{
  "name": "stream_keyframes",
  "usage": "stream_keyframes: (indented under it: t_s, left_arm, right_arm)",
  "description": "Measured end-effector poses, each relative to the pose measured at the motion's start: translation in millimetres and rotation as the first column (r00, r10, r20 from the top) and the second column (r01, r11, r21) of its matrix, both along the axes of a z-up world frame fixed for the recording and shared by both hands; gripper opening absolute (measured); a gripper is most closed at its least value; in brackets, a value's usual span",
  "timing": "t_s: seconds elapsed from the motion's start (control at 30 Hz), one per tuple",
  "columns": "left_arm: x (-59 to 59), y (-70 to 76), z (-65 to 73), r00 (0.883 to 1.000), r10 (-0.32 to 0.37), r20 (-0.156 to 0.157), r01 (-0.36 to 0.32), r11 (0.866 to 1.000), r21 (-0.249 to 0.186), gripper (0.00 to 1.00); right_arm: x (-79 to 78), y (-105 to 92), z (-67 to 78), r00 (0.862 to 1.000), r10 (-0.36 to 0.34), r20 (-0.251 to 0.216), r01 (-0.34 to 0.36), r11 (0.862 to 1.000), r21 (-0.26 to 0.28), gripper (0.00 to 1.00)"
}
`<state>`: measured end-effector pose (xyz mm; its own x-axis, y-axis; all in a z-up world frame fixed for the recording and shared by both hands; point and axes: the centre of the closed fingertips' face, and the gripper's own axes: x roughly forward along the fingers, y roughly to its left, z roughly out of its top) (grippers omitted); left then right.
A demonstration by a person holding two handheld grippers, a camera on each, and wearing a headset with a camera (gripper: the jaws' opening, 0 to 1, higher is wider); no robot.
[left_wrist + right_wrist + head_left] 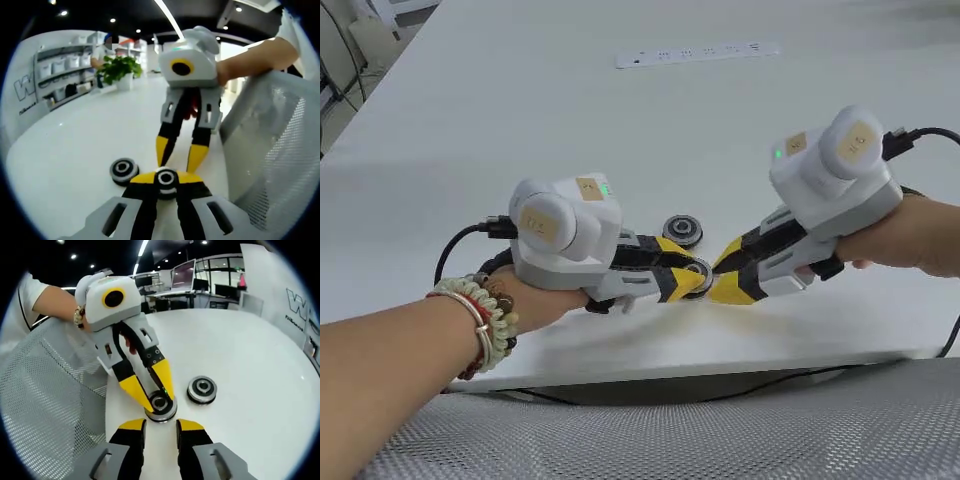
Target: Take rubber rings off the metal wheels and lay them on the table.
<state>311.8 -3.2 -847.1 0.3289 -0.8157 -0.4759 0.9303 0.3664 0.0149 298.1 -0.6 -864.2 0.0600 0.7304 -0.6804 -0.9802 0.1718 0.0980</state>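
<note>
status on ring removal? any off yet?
Done: nothing yet, by the look of it. Both wheels seem to carry their black rings. In hand: the left gripper is shut on the first wheel near the front edge of the table; the right gripper is open with its tips at that wheel. Left: strip this ring, lay it down, then do the second wheel lying beside it.

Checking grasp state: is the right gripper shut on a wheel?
No, the right gripper is open, its jaws apart short of the wheel held by the left gripper.
</note>
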Motion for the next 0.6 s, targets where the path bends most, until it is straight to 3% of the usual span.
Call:
stream_keyframes:
  t_s: [0.17,0.47,0.53,0.6]
  left_arm:
    - [-0.5,0.0,0.2,1.0,-0.001,0.001,0.001,1.0,-0.001,0.14]
    - [-1.8,0.0,0.7,1.0,-0.001,0.001,0.001,1.0,-0.003,0.14]
    - [-2.1,-0.1,0.9,1.0,-0.001,0.002,0.001,1.0,-0.004,0.14]
    - [-2.3,-0.2,1.1,1.0,-0.001,0.002,0.001,1.0,-0.004,0.14]
  right_arm:
    - [-0.1,5.0,0.5,0.999,0.033,0.035,-0.033,0.999,0.005,0.2]
    - [0.7,2.9,-0.8,0.999,0.038,0.03,-0.038,0.999,0.0,0.16]
    - [0.9,1.5,-1.2,0.999,0.032,0.019,-0.032,0.999,-0.001,0.13]
    - [1.8,-2.8,-4.4,0.999,0.028,0.023,-0.028,0.999,-0.025,0.04]
